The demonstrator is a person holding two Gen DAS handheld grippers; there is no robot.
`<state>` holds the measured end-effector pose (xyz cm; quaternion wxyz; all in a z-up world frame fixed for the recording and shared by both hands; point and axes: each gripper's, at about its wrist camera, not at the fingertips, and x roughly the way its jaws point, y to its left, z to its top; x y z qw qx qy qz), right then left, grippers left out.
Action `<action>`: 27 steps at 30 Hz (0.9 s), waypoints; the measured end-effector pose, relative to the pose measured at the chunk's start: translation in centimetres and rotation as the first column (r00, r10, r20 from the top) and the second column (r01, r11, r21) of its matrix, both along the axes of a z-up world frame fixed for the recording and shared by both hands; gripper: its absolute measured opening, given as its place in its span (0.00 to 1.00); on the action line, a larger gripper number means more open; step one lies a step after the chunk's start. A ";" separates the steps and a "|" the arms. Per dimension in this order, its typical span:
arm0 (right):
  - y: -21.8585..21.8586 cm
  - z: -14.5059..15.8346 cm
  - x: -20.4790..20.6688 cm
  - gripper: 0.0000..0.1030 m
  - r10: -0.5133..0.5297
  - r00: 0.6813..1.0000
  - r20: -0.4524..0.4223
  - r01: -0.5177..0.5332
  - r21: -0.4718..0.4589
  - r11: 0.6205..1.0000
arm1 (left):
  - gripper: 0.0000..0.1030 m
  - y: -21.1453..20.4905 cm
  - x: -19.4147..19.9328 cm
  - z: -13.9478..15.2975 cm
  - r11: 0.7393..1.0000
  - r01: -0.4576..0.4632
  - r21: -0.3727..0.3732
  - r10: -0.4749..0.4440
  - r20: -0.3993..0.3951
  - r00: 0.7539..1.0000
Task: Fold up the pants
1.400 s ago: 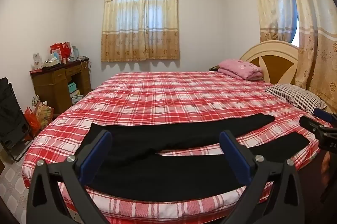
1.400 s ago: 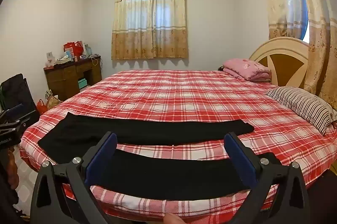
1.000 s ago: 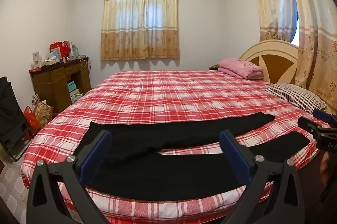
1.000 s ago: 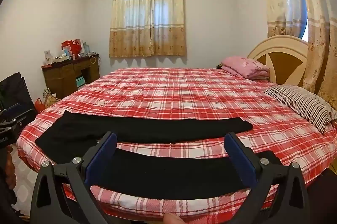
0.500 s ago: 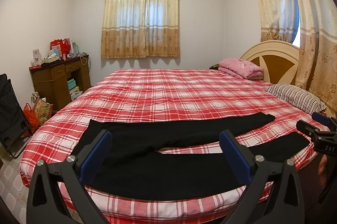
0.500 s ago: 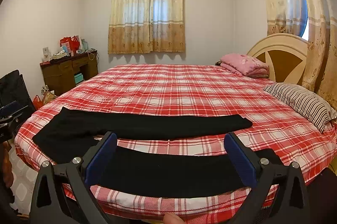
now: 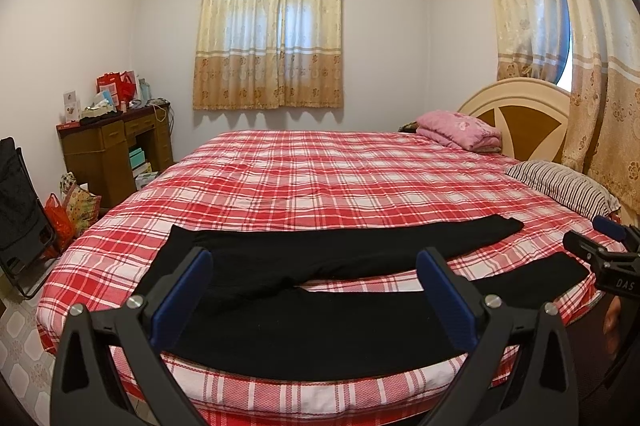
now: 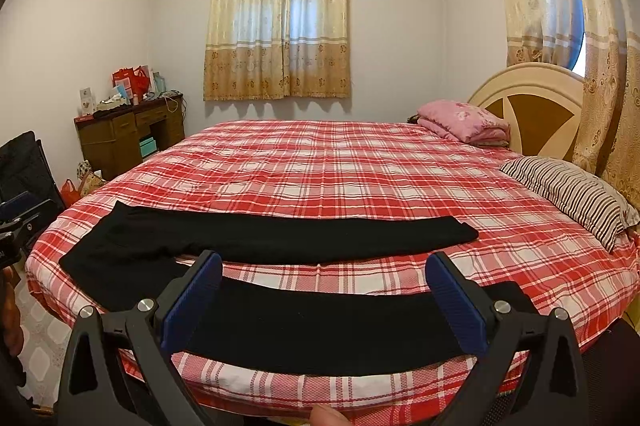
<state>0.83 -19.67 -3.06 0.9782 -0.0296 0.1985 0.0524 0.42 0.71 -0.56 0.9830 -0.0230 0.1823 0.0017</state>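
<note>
Black pants [image 7: 304,322] lie flat across the near edge of the red plaid bed [image 7: 320,177], waist to the left, the two legs spread apart to the right. They also show in the right wrist view [image 8: 280,238]. My left gripper [image 7: 314,290] is open and empty, held above the near leg by the waist end. My right gripper [image 8: 324,298] is open and empty, held above the near leg [image 8: 320,330] toward the cuff end. The right gripper also shows at the right edge of the left wrist view [image 7: 600,250].
A striped pillow [image 7: 560,185] and a folded pink blanket [image 7: 460,129] lie near the headboard [image 7: 524,113] at the right. A wooden desk [image 7: 112,145] with clutter, bags [image 7: 76,209] and a black folding chair [image 7: 20,218] stand at the left.
Both grippers have drifted slightly; the bed and pants sit a little lower and closer in the right wrist view. The pants have not moved. Both jaws stay open.
</note>
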 end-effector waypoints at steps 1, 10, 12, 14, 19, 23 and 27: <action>0.1 0.0 0.0 0.99 0.000 1.000 -0.001 0.000 -0.001 1.000 | 1.00 0.0 0.0 0.0 1.000 0.000 -0.001 0.000 0.000 1.000; 0.2 0.0 0.0 0.99 -0.001 1.000 -0.004 0.001 -0.005 1.000 | 1.00 0.0 0.0 0.0 1.000 0.000 -0.001 0.000 0.000 1.000; 0.2 -0.1 0.0 0.99 -0.002 1.000 -0.006 0.002 -0.005 1.000 | 1.00 0.0 0.0 0.0 1.000 0.000 -0.001 0.000 0.000 1.000; 0.3 -0.1 0.0 0.99 -0.001 1.000 -0.006 0.001 -0.007 1.000 | 1.00 0.0 0.0 0.0 1.000 0.000 0.000 0.000 0.001 1.000; 0.2 -0.2 0.0 0.99 0.000 1.000 -0.007 0.000 -0.009 1.000 | 1.00 0.0 0.0 -0.1 1.000 -0.001 -0.002 0.001 0.000 1.000; 0.3 -0.3 0.1 0.99 0.001 1.000 -0.011 -0.001 -0.012 1.000 | 1.00 0.0 0.0 -0.1 1.000 -0.001 -0.001 0.001 0.001 1.000; 0.3 -0.4 0.2 0.99 0.002 1.000 -0.013 -0.003 -0.014 1.000 | 1.00 0.0 0.0 -0.2 1.000 -0.001 -0.001 0.001 -0.001 1.000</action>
